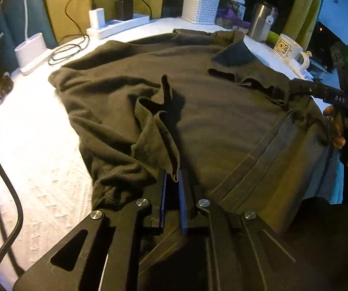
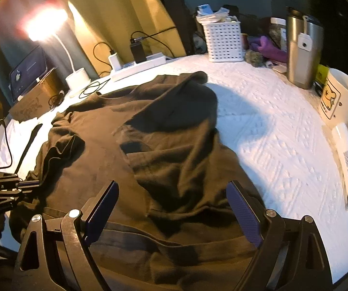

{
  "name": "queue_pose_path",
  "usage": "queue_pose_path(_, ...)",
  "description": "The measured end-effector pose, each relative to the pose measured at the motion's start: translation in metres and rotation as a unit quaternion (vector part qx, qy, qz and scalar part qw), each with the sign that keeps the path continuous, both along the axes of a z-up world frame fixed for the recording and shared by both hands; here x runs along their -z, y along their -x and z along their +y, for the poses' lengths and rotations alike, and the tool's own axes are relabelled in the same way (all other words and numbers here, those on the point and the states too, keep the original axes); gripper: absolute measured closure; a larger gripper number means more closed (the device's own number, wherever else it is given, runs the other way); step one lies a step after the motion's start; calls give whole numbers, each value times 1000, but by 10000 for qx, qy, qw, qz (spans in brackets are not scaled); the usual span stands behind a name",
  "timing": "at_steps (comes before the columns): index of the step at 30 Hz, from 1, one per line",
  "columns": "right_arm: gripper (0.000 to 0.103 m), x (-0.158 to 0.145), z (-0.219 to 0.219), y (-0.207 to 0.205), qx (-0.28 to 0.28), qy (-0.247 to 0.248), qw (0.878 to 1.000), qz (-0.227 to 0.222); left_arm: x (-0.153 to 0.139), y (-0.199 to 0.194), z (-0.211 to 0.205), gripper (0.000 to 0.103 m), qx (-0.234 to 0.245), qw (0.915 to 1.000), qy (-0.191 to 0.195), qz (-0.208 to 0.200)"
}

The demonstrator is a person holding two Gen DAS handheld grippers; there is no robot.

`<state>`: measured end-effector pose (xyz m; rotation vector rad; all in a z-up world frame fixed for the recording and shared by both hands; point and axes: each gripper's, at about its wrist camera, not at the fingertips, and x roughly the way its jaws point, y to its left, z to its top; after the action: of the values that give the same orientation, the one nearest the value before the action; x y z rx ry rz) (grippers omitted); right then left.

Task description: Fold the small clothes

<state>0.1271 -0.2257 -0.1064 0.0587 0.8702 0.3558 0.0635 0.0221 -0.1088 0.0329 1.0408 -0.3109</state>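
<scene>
On white tabletop (image 2: 270, 126), dark shirt (image 1: 198, 111) lies rumpled. Left hand-held gripper (image 1: 173, 181) pinches shirt fold. Right hand-held gripper (image 2: 172, 208) spread wide above it.

Warm, dim room light; main source a desk lamp (image 2: 45, 23) at far left of the right wrist view, blown out to white glare with an orange halo. It lights the white textured cover (image 2: 270, 133) brightly, while the dark shirt (image 2: 174, 145) throws a soft shadow across it and loses its fold detail. Strong fisheye bending and dark vignette at corners in both views; slight softness, grain throughout
</scene>
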Motion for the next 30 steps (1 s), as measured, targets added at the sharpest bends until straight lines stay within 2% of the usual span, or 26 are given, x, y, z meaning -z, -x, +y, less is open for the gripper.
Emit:
queue_pose_path(1, 12, 0, -2, 0, 14, -16, 10000, -2, -6, 1, 1, 91, -18, 10000, 51, -60)
queue_pose_path(4, 12, 1, -6, -2, 40, -55, 10000, -2, -22, -7, 8, 64, -198, 9990, 307, -267)
queue_pose_path(5, 12, 2, -7, -3, 41, -63, 10000, 0, -26, -13, 11, 52, -323, 9981, 387, -359)
queue_pose_path(6, 12, 2, -7, -4, 41, -68, 10000, -1, -27, -18, 12, 47, -422, 9976, 391, -392)
queue_pose_path(8, 12, 1, -8, -4, 35, -89, 10000, -7, -25, -31, 12, 47, -569, 9969, 376, -383)
queue_pose_path(11, 12, 0, -10, -4, 42, -101, 9999, -22, -11, -52, 8, 47, -665, 9969, 400, -141)
queue_pose_path(17, 12, 0, -20, -4, 163, -125, 9998, -40, 16, -60, -21, 47, -340, 9980, 454, 293)
queue_pose_path(19, 12, 0, -21, -4, 180, -119, 9998, -28, 14, -54, -29, 47, -227, 9985, 406, 285)
queue_pose_path(22, 12, 1, -19, -6, 166, -117, 9998, -19, 3, -48, -28, 47, -75, 9977, 611, 294)
queue_pose_path(26, 12, 1, -15, -11, 123, -102, 9999, -38, -16, -51, -1, 47, -370, 9980, 513, 5)
queue_pose_path(28, 12, 1, -13, -15, 104, -85, 9999, -49, -22, -56, 21, 47, -657, 9965, 507, -133)
queue_pose_path(30, 12, 0, -11, -20, 115, -50, 9999, -77, -21, -67, 44, 47, -1075, 9936, 274, -211)
